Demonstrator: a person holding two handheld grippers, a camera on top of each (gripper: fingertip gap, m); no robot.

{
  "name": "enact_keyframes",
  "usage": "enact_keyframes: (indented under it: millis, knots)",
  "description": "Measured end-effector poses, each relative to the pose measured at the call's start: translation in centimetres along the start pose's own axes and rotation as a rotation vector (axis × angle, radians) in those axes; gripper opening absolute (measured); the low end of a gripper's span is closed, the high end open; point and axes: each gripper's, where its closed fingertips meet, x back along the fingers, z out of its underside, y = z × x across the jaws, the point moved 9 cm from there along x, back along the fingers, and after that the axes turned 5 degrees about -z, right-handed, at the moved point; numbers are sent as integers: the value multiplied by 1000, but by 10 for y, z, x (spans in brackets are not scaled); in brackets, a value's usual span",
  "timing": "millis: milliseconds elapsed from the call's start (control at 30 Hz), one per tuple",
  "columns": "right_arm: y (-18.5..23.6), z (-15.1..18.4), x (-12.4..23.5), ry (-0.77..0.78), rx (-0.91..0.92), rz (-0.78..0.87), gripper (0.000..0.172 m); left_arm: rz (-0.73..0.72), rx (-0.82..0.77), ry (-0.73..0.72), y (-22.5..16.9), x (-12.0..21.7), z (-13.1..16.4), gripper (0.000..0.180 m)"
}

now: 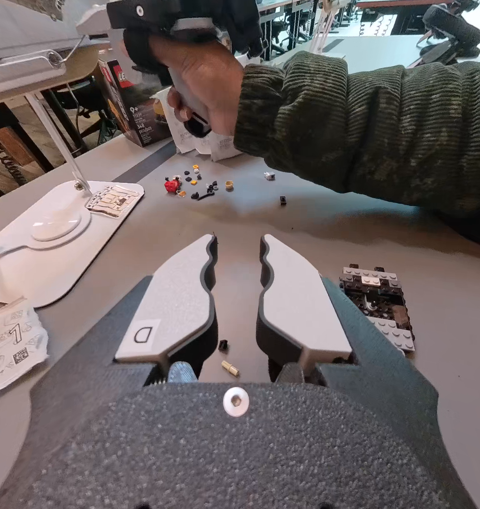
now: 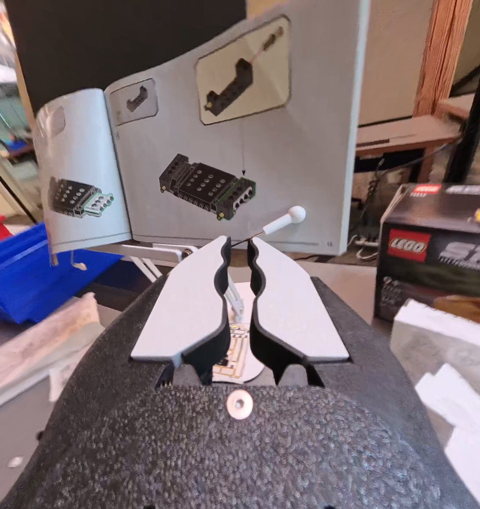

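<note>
Over the grey surface (image 1: pixel 261 220) we see the left claw (image 1: pixel 239 242) hovering with its fingers well apart and nothing between them. Just right of it lies a partly built black and grey brick model (image 1: pixel 376 305). Beneath the claw, near its base, sit a small black piece (image 1: pixel 223 345) and a tan peg (image 1: pixel 230 368). Farther ahead a scatter of small loose pieces (image 1: pixel 197 184) lies on the surface, a red one (image 1: pixel 170 186) among them, and a lone black piece (image 1: pixel 282 200) lies to their right. A white stand base (image 1: pixel 40 261) with a sticker sheet (image 1: pixel 112 201) on it lies to the left. Beyond, a hand (image 1: pixel 203 82) in a green ribbed sleeve (image 1: pixel 371 132) grips the other tool.

From the right wrist view, the right claw (image 2: pixel 239 242) is raised before an open instruction booklet (image 2: pixel 233 137) propped on a stand. Its fingers stand narrowly apart. A thin dark wire with a white ball-ended handle (image 2: pixel 285 220) runs across the tips; we cannot tell whether the pads pinch it. A dark toy box (image 2: pixel 437 248) stands to the right, a blue bin (image 2: pixel 26 275) to the left.
</note>
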Motion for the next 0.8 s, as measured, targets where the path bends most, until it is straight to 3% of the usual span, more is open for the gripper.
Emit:
enact_keyframes:
  millis: [167,200,267,367,433,533,600,733,800]
  knots:
    - [-7,15,5,-47,-309,-59,10,8,-13,8,-4,0,2,29]
    - [-8,18,7,-53,-356,-78,4,10,-11,8,-5,0,3,29]
    - [-7,23,8,-50,-368,-122,2,15,-5,8,-5,1,4,29]
    - [-4,25,14,2,-304,-177,13,19,-5,9,-4,2,4,29]
    - [1,23,25,45,-184,-152,17,14,-7,5,-4,4,4,29]
    - [29,7,37,61,174,-105,22,17,5,-9,-2,7,3,29]
    - [61,-8,32,62,401,-105,40,26,15,-13,-1,6,2,28]
    - [127,-23,-11,91,672,-143,81,25,7,-7,-3,6,3,29]
    - [149,-24,-43,110,775,-115,94,20,4,-6,-4,8,5,28]
